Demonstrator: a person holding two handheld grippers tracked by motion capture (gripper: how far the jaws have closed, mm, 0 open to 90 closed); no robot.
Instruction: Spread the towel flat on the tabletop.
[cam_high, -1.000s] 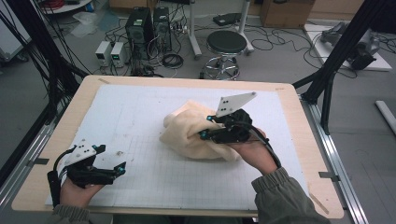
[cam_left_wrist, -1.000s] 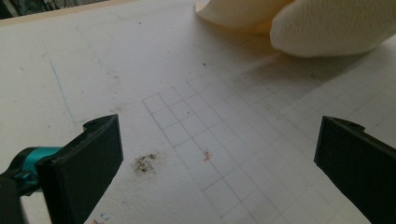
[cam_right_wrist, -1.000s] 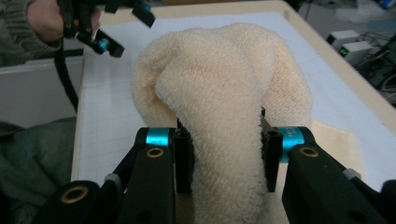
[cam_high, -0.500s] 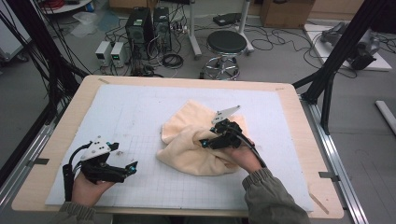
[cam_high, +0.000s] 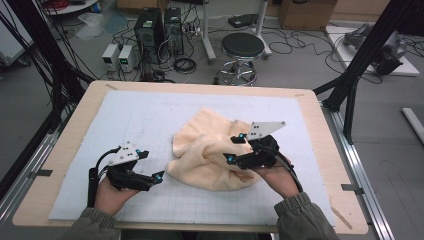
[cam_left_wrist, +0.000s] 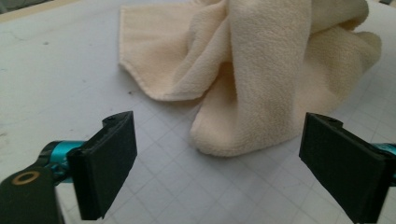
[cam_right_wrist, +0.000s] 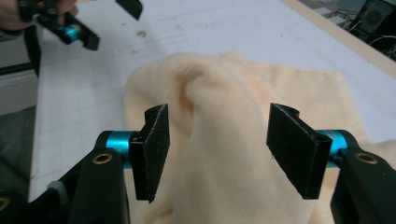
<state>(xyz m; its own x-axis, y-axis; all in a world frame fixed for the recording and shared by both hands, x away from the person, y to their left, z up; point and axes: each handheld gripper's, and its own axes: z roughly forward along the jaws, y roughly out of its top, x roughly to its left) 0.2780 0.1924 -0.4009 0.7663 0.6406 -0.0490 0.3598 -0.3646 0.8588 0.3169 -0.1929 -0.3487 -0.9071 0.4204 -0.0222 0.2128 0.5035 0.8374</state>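
A cream towel (cam_high: 205, 150) lies crumpled in the middle of the white grid mat (cam_high: 140, 115). My right gripper (cam_high: 234, 148) hovers over its right part, and its jaws have just been opening. In the right gripper view the open gripper (cam_right_wrist: 219, 140) straddles a raised fold of the towel (cam_right_wrist: 224, 93), and the pads do not press on it. My left gripper (cam_high: 158, 176) sits low on the mat just left of the towel's near edge. Its jaws have just been closing a little but still stand wide (cam_left_wrist: 217, 158), with the towel's fold (cam_left_wrist: 261, 70) just ahead of the gap.
The mat lies on a wooden table (cam_high: 320, 130) with bare mat to the left and front of the towel. Beyond the far edge stand a stool (cam_high: 242, 47), computer boxes (cam_high: 150, 25) and floor cables. A black frame post (cam_high: 360, 60) rises at the right.
My right gripper has come down and opened, letting the bunched towel slump onto the mat. My left gripper has slid right across the mat toward the towel.
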